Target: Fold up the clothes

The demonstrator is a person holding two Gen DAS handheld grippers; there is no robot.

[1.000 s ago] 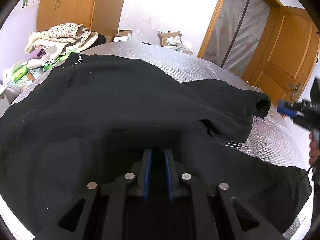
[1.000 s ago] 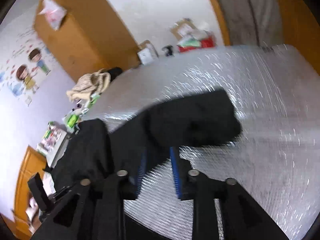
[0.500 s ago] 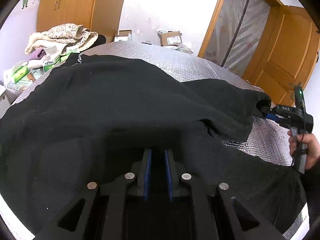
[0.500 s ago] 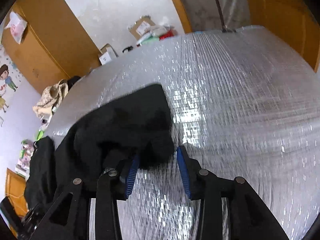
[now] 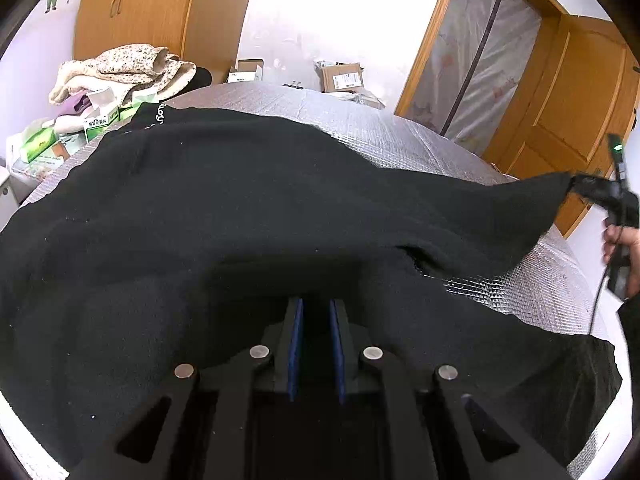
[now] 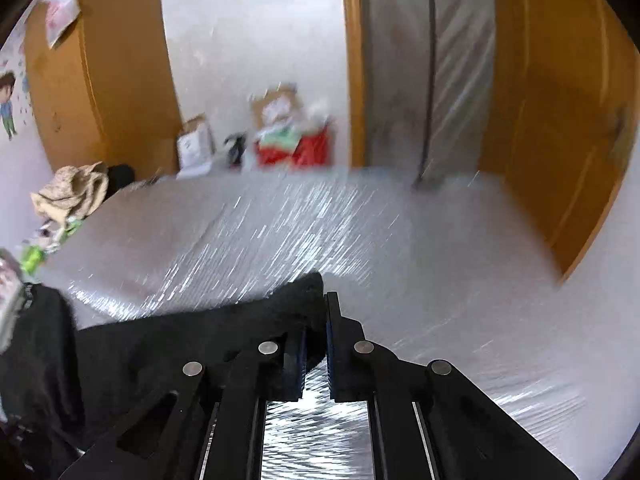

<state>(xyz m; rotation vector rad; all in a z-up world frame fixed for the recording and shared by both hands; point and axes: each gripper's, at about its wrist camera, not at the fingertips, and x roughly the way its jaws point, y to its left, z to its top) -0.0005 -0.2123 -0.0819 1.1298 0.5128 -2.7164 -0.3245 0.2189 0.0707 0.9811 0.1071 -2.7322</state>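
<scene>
A black garment (image 5: 240,200) lies spread over the silver quilted mat (image 5: 400,128). My left gripper (image 5: 316,308) sits low at its near edge, its blue pads narrow on a fold of the black fabric. In the left wrist view, the right gripper (image 5: 580,184) at the far right holds the end of the sleeve (image 5: 500,216), lifted and stretched taut, with a hand (image 5: 620,240) behind it. In the blurred right wrist view, my right gripper (image 6: 316,320) has its jaws closing on the black sleeve (image 6: 200,336), whose cuff is pinched between the pads above the mat (image 6: 320,232).
A heap of light clothes (image 5: 120,68) and green tissue packs (image 5: 40,148) sit at the mat's far left. Cardboard boxes (image 5: 340,76) stand against the back wall. A wooden door (image 5: 580,100) is on the right, and a wardrobe (image 5: 140,8) at the back left.
The right gripper closed on the sleeve's cuff, then rose and pulled it out to the right, so the sleeve went from lying slack to taut. The left gripper stayed put.
</scene>
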